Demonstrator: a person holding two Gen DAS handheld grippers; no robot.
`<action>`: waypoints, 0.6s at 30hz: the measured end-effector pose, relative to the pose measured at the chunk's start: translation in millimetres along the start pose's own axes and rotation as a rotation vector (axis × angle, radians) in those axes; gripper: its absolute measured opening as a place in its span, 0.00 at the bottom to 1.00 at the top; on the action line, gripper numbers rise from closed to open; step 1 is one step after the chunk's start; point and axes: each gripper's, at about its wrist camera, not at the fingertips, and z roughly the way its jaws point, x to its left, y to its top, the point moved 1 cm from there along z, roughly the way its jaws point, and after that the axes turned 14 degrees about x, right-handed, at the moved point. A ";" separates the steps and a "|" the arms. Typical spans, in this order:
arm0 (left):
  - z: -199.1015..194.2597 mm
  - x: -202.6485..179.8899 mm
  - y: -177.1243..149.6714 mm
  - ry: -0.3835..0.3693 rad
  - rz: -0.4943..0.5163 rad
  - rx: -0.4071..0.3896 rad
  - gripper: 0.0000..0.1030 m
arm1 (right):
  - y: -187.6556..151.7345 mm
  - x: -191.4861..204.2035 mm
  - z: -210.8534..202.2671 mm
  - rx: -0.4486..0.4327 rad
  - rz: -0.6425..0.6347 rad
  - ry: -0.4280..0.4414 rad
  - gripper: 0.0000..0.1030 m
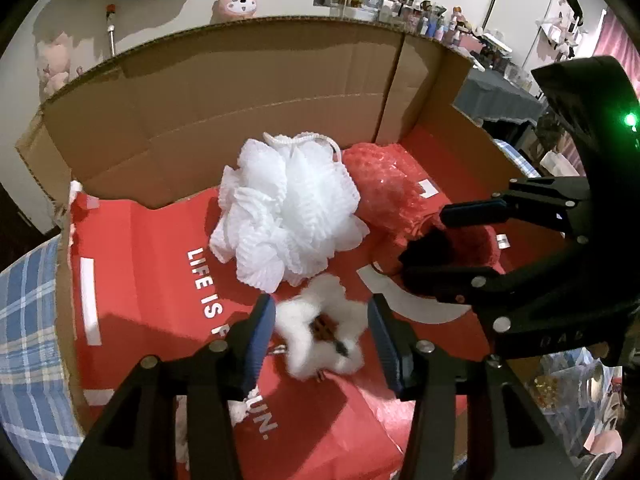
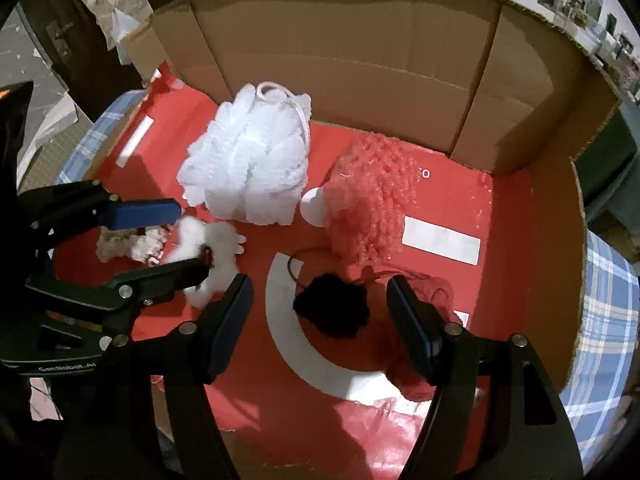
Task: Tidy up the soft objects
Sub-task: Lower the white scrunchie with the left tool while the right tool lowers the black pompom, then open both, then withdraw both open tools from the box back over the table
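A white mesh bath puff (image 1: 288, 208) (image 2: 248, 168) and a crumpled red bubble-textured bundle (image 1: 388, 184) (image 2: 372, 200) lie inside a cardboard box (image 1: 240, 88) (image 2: 360, 60) with a red printed floor. My left gripper (image 1: 322, 336) (image 2: 190, 236) points down, open, around a small white fluffy toy (image 1: 304, 320) (image 2: 216, 240) with a brown patch; its pads stand clear of it. My right gripper (image 2: 320, 316) (image 1: 428, 240) is open over a black pompom (image 2: 332, 312) (image 1: 432, 244) attached to a red fuzzy item (image 2: 432, 292). Neither pad presses it.
The box's tall flaps (image 2: 520, 128) wall in the far and right sides. A blue plaid cloth (image 1: 24, 320) (image 2: 608, 300) lies under the box. A small beige fluffy piece (image 2: 120, 244) sits by the left gripper. Cluttered shelves (image 1: 432, 12) stand behind.
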 end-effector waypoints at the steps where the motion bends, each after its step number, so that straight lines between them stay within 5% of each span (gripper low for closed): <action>1: -0.9 -0.2 0.2 0.001 0.000 -0.002 0.53 | -1.0 0.6 -2.0 -0.003 -0.001 -0.010 0.67; 11: -47.3 -7.0 -22.8 0.005 -0.030 -0.090 0.78 | -34.9 3.8 -53.9 -0.086 0.033 -0.017 0.67; 18: -100.8 -33.6 -59.9 0.040 -0.037 -0.238 0.90 | -77.7 35.9 -112.3 -0.246 0.047 -0.063 0.73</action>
